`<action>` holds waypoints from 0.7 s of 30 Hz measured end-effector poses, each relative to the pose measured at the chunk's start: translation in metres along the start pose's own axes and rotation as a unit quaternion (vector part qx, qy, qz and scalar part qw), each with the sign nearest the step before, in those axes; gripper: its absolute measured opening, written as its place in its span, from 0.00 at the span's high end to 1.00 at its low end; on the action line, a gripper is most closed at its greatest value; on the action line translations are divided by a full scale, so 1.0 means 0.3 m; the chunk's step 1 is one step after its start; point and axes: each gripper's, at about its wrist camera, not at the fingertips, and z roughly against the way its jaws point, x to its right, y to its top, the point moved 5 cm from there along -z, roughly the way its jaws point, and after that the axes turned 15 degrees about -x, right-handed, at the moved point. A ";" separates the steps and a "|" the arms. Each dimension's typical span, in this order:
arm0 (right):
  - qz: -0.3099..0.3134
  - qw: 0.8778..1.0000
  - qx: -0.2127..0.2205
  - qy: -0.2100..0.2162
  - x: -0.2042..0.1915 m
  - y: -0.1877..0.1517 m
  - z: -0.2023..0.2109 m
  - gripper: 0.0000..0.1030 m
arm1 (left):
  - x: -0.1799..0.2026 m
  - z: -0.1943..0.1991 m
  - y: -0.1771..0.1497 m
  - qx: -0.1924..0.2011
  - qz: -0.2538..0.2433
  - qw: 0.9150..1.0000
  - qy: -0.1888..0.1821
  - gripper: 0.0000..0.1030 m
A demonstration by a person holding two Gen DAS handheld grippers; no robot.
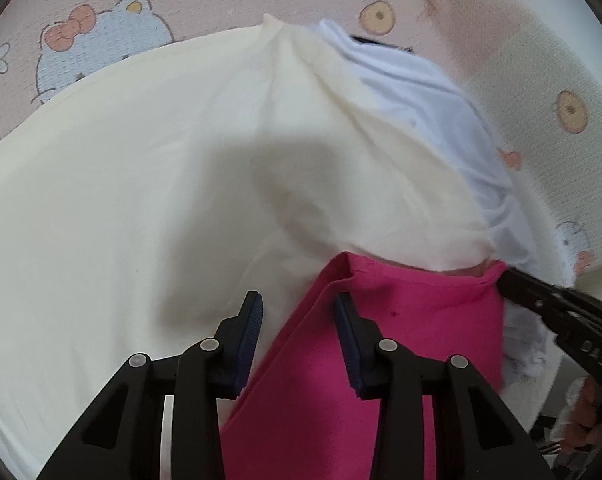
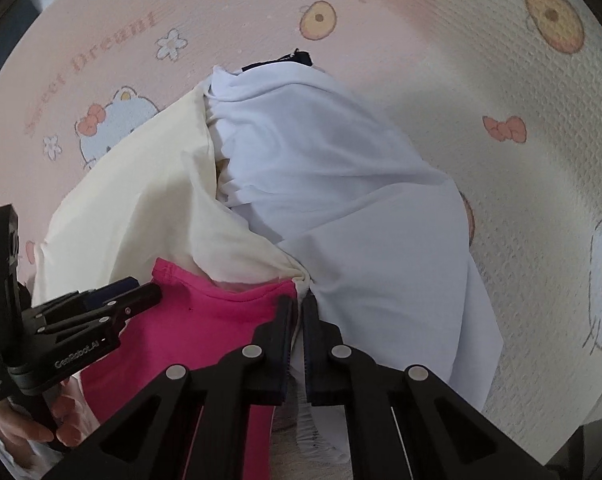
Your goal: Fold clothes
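My right gripper (image 2: 299,304) was pressed together on the cream cloth (image 2: 149,184) (white cloth (image 2: 341,184) beside), my left gripper (image 1: 297,312) stood spread astride the pink garment's (image 1: 413,320) edge, on the patterned sheet (image 2: 501,80).

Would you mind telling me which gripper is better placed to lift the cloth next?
Probably the right gripper: its jaws are shut on the gathered cream and white cloth. The left gripper only straddles the pink garment's edge, pads apart.

Black left gripper (image 1: 297,316) and right gripper (image 2: 298,312), silver pivot screws, navy ribbed fingers (image 1: 252,320), white lettering
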 end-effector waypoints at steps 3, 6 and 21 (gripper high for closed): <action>0.009 1.000 -0.001 -0.012 -0.002 0.010 0.011 0.99 | -0.012 -0.012 0.001 0.003 0.005 1.000 0.005 0.67; 0.006 1.000 -0.006 -0.005 0.012 0.014 0.019 0.99 | -0.025 -0.005 0.005 -0.003 0.017 1.000 -0.008 0.67; 0.012 0.993 -0.001 0.120 -0.046 -0.074 0.157 0.54 | -0.272 0.223 -0.161 0.020 0.191 0.972 -0.134 0.37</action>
